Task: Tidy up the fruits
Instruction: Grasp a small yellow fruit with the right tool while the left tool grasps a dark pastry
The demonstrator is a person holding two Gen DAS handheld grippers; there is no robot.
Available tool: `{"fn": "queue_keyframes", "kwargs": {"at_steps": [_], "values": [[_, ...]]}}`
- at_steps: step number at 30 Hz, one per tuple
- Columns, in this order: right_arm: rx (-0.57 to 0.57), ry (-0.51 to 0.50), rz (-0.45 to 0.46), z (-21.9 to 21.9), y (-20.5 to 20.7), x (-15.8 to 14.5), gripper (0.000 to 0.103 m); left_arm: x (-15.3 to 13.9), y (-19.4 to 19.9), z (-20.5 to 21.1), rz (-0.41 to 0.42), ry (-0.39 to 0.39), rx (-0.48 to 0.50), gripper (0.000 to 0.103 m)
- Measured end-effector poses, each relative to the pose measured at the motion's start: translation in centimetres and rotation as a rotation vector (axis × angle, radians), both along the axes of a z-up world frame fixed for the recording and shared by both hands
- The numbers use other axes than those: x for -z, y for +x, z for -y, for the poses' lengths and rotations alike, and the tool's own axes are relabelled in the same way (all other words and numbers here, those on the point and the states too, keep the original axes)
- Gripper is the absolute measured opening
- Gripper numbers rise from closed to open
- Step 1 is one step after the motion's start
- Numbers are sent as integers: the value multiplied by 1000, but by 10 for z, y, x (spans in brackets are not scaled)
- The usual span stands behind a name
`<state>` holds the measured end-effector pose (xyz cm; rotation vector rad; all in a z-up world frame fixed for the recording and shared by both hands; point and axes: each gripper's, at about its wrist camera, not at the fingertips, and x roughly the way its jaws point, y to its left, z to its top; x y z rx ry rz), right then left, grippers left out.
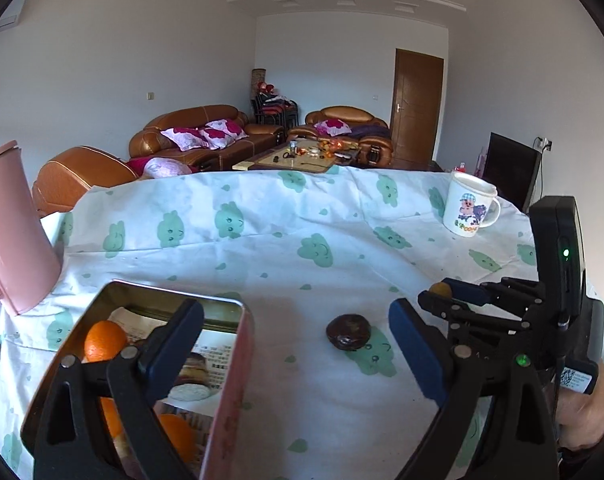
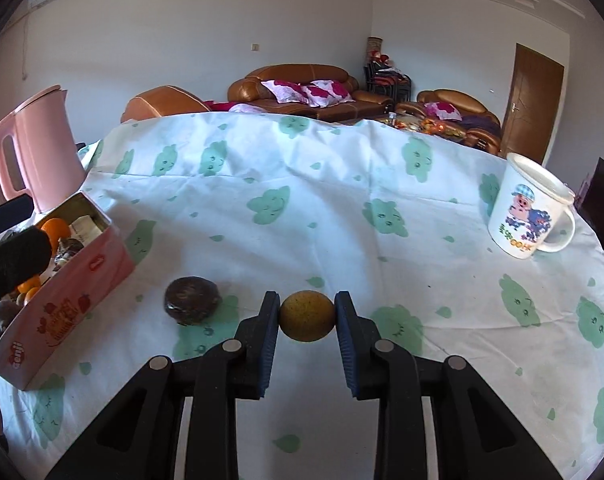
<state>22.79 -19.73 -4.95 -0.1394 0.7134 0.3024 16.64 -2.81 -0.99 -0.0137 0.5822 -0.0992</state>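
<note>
My right gripper (image 2: 307, 310) is shut on a small yellow-brown fruit (image 2: 307, 316) just above the cloth; the fruit also shows in the left wrist view (image 1: 440, 289). A dark wrinkled fruit (image 2: 191, 300) lies on the cloth left of it, and it shows in the left wrist view (image 1: 348, 331) between my left fingers. My left gripper (image 1: 298, 316) is open and empty, its left finger (image 1: 174, 344) over the pink tin (image 1: 230, 380). The tin (image 2: 62, 300) holds oranges (image 1: 104, 340) and other dark fruit.
A pink kettle (image 2: 38, 148) stands at the back left behind the tin. A white cartoon mug (image 2: 530, 212) stands at the right. The table is covered by a white cloth with green clouds (image 2: 302, 200). Sofas lie beyond.
</note>
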Motion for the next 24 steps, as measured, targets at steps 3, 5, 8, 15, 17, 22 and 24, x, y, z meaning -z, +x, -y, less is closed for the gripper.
{"fn": "queue_keyframes", "kwargs": {"at_steps": [3, 5, 8, 15, 17, 22, 24], "values": [[26, -12, 8, 11, 1, -1, 30, 11, 14, 20, -48, 9, 31, 95], [28, 10, -6, 16, 3, -1, 30, 19, 24, 31, -83, 16, 48, 91], [32, 40, -15, 22, 6, 0, 30, 33, 39, 42, -149, 36, 65, 81], [31, 52, -16, 23, 5, 0, 30, 59, 65, 52, -283, 41, 85, 57], [26, 58, -14, 23, 5, 0, 30, 60, 65, 51, -290, 31, 89, 49], [5, 90, 8, 27, 1, -3, 30, 57, 60, 49, -268, 6, 103, 41], [-3, 97, 27, 27, -3, -5, 30, 53, 56, 50, -243, 13, 103, 41]]}}
